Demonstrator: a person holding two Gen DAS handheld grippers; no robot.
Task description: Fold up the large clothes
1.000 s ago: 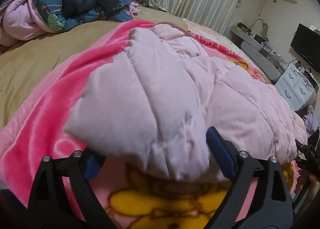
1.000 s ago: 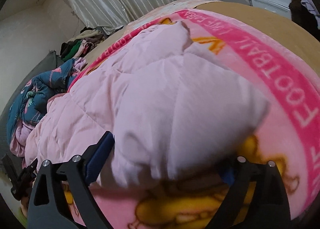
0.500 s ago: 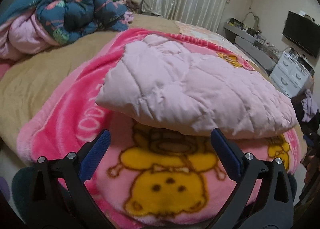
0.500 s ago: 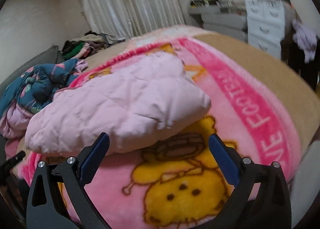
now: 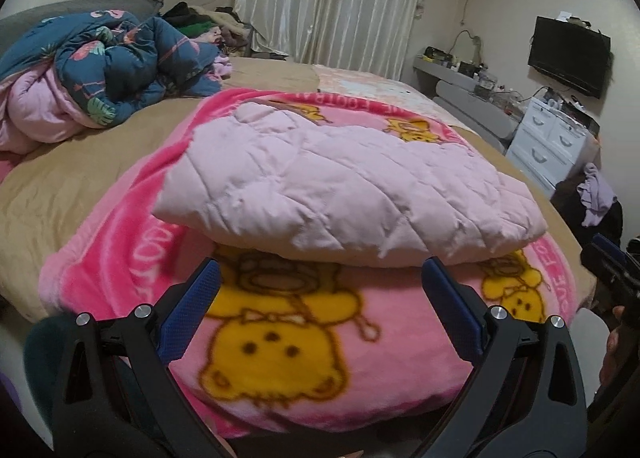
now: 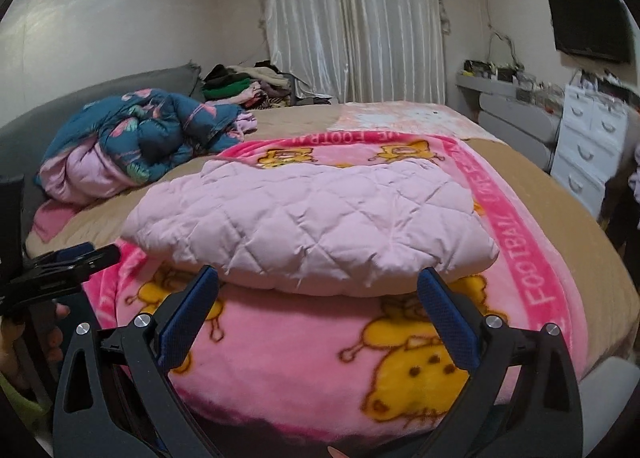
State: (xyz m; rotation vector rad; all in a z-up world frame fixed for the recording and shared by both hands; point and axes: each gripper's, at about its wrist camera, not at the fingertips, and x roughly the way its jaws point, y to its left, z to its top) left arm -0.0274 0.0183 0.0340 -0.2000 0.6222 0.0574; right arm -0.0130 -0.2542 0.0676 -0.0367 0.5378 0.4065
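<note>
A pale pink quilted garment lies folded into a thick flat bundle on a pink cartoon blanket on the bed; it also shows in the right wrist view. My left gripper is open and empty, held back from the bundle's near edge. My right gripper is open and empty too, just short of that edge. The right gripper also shows at the right edge of the left wrist view, and the left gripper at the left edge of the right wrist view.
A crumpled blue floral duvet lies on the tan bed cover at the far left. A pile of clothes sits by the curtain. White drawers and a TV stand at the right.
Both grippers let go of the pink garment and pulled back from it. The garment settled flat on the blanket as a folded bundle.
</note>
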